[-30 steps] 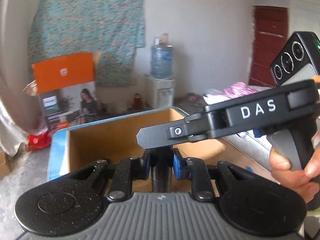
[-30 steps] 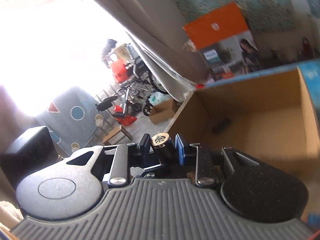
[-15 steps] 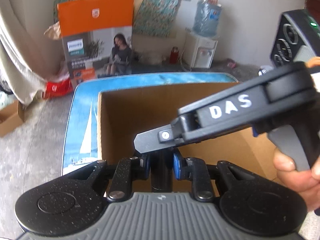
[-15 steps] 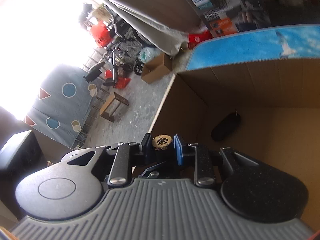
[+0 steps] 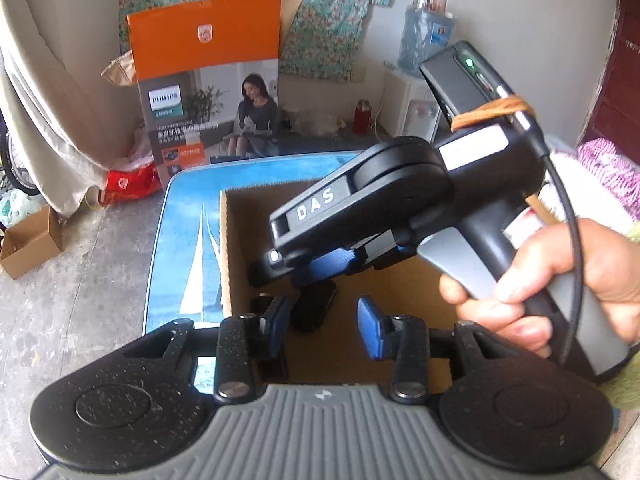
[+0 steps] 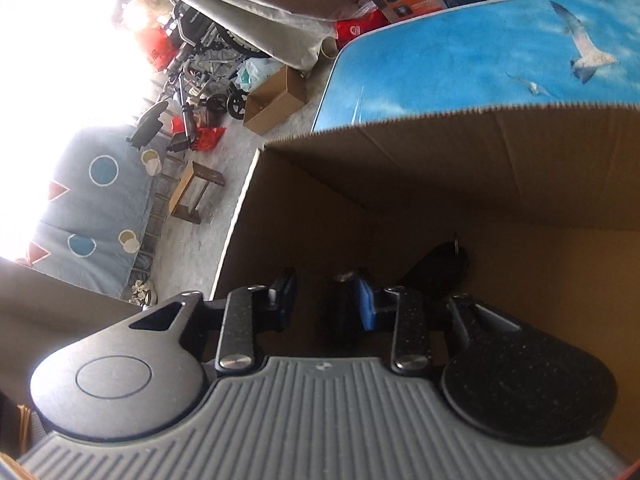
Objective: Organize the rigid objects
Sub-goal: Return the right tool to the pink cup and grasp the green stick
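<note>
An open cardboard box (image 5: pixel 236 264) (image 6: pixel 480 168) stands on a blue table (image 5: pixel 184 240) printed with sailboats. My left gripper (image 5: pixel 324 320) hangs over the box, its jaws opening and neither pad pressing on anything. A blurred dark cylinder (image 5: pixel 314 308) shows low in the box beyond the left fingers, directly under my right gripper (image 5: pixel 304 268). In the right wrist view my right gripper (image 6: pixel 326 304) reaches into the box with its jaws opening. A dark pale-capped cylinder (image 6: pixel 340 300) rests by its blue pad, with the other pad apart from it. A dark oblong item (image 6: pixel 440 264) lies on the box floor.
A person's hand (image 5: pixel 540 280) holds the right gripper's handle. Behind the table stand an orange carton (image 5: pixel 208 92) and a water dispenser (image 5: pixel 420 60). On the concrete floor are a small open carton (image 5: pixel 28 240) (image 6: pixel 276 100), a wooden stool (image 6: pixel 196 192) and parked bikes.
Both pairs of jaws have parted, and the left no longer grips its dark cylinder. The right gripper has dropped into the box and rolled. Both views now tilt further down.
</note>
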Motion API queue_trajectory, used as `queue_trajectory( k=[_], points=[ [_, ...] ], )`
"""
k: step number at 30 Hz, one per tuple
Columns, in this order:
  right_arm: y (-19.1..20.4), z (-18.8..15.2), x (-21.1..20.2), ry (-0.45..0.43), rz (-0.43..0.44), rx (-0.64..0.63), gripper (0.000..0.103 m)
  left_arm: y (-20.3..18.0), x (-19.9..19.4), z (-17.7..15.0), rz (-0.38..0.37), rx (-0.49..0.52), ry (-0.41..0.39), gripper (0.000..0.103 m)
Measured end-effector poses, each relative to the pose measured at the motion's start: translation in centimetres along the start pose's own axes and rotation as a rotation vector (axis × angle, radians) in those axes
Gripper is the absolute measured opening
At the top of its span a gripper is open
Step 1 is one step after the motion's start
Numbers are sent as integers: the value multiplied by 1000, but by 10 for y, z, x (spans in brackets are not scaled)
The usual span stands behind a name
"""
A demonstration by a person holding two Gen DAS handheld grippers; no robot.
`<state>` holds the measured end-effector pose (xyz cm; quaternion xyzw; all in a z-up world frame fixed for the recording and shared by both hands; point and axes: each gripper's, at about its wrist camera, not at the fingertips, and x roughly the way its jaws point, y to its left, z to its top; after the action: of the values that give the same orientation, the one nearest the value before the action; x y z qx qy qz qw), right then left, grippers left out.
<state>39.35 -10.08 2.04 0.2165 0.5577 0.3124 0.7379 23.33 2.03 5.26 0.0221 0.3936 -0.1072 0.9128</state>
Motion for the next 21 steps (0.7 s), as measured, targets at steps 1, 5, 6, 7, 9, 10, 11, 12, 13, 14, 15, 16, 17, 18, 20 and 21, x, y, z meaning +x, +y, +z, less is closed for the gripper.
queue_trajectory(
  k=[1,5,6,7,9,10,11,12,13,14,15,16,17,18,20,21],
  points=[
    [2,0,-5,-19,1,-4,45,-1,-6,0,-3,0,-16,47],
    [8,-5,-35,-82,20,-14,47,-5,-31,0,-11,11,-83,52],
    [9,-8,-45,-101,30,-17,47,-7,-38,-1,-18,12,-98,56],
    [12,-13,-57,-120,43,-22,47,-9,-46,-2,-25,12,-113,59],
    [15,-26,-86,-164,74,-34,47,-15,-64,-7,-41,22,-143,63],
    [17,-36,-103,-188,89,-42,47,-18,-72,-10,-48,28,-155,65],
    [19,-46,-119,-215,108,-53,47,-22,-80,-14,-55,35,-165,67],
    [20,-58,-139,-242,124,-62,47,-25,-88,-19,-64,40,-170,69],
    [21,-71,-156,-270,136,-68,47,-28,-93,-24,-73,44,-170,70],
    [20,-85,-173,-300,148,-76,47,-31,-99,-30,-84,43,-168,71],
    [18,-100,-192,-327,155,-83,47,-33,-102,-36,-97,41,-162,73],
    [17,-119,-208,-354,158,-84,47,-35,-105,-43,-112,40,-150,73],
    [15,-134,-220,-371,163,-87,47,-38,-106,-50,-126,39,-137,73],
    [10,-151,-230,-385,166,-86,47,-41,-107,-58,-139,41,-126,73],
    [1,-184,-242,-405,160,-82,47,-48,-107,-76,-164,41,-98,73],
    [-4,-201,-245,-411,151,-77,47,-52,-104,-85,-185,37,-78,73]
  ],
)
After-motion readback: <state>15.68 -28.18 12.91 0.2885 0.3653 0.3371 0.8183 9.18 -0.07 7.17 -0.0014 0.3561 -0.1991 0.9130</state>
